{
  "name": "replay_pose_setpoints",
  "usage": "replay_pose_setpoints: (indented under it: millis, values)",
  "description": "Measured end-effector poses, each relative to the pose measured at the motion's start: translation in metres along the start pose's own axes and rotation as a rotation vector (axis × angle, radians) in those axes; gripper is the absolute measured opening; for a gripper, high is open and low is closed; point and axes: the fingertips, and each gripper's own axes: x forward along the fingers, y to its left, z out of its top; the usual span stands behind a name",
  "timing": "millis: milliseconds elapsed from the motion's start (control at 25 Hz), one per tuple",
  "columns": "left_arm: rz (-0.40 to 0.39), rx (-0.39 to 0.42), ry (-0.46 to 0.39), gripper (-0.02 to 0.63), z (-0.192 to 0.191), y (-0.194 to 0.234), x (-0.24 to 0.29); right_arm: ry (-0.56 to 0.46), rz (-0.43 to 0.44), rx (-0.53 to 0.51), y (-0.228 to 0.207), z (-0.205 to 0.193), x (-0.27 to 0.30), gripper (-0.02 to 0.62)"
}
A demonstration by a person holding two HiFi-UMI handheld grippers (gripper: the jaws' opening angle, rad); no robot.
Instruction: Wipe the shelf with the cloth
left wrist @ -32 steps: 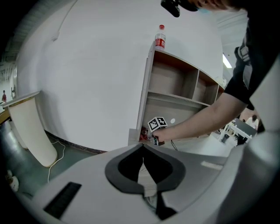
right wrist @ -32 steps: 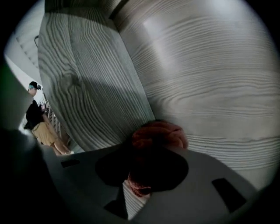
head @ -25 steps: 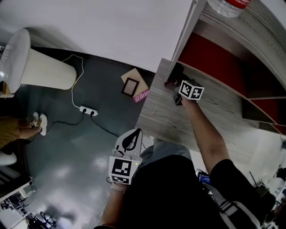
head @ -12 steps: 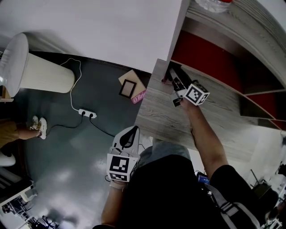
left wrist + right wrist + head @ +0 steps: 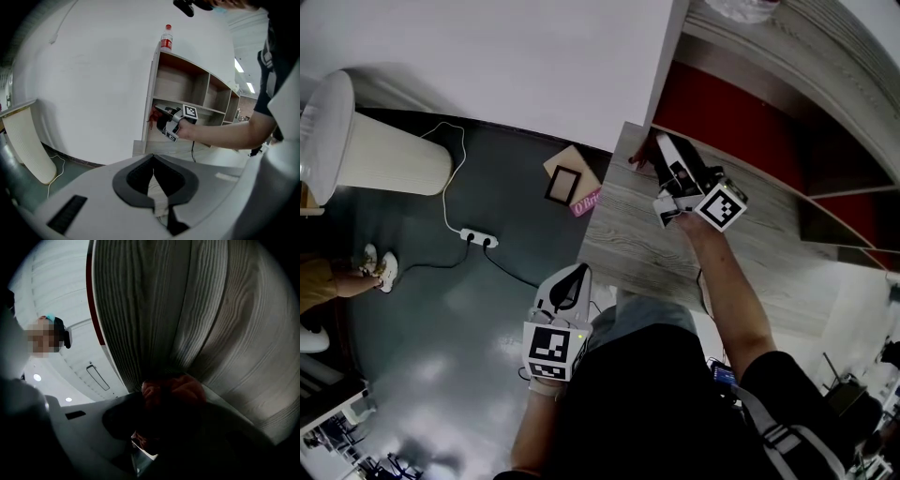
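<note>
Pinching the red cloth [image 5: 173, 390] onto the shelf [image 5: 642, 239] at its left rear corner, the right gripper [image 5: 659, 157] probably needs firm, even, overlapping strokes; the left gripper [image 5: 574, 281] hangs idle, jaws pressed together.

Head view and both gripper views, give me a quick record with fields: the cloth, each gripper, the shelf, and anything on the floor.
cloth: reddish, bunched in the right gripper's jaws, against the wood-grain board
right gripper: shut on the cloth, at the shelf's left end
left gripper: jaws together, nothing between them, held low near the person's waist, away from the shelf
shelf: grey wood grain with a red back panel
floor: power strip with cable, small picture frame
</note>
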Motion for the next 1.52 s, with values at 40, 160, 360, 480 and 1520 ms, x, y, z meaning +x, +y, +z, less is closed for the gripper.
replay_pose_setpoints:
  millis: [40,160,360,480,1520]
  values:
    - [0.000,-0.002,-0.001,0.006,0.000,0.000,0.000,-0.016,0.016,0.004,0.004,0.004,0.001,0.077]
    - [0.002,-0.005,-0.002,0.006,0.001,0.000,0.001,-0.066,0.048,0.026,0.008,0.015,0.005,0.077]
    - [0.004,-0.003,0.002,0.006,-0.001,-0.001,0.003,-0.156,0.017,0.093,-0.014,0.025,0.010,0.077]
    - [0.005,-0.003,0.006,0.006,-0.001,-0.004,0.003,-0.166,-0.041,0.118,-0.034,0.028,0.013,0.077]
    - [-0.011,-0.016,-0.034,0.006,-0.004,-0.018,-0.012,0.286,-0.427,-0.285,-0.092,-0.050,-0.072,0.080]
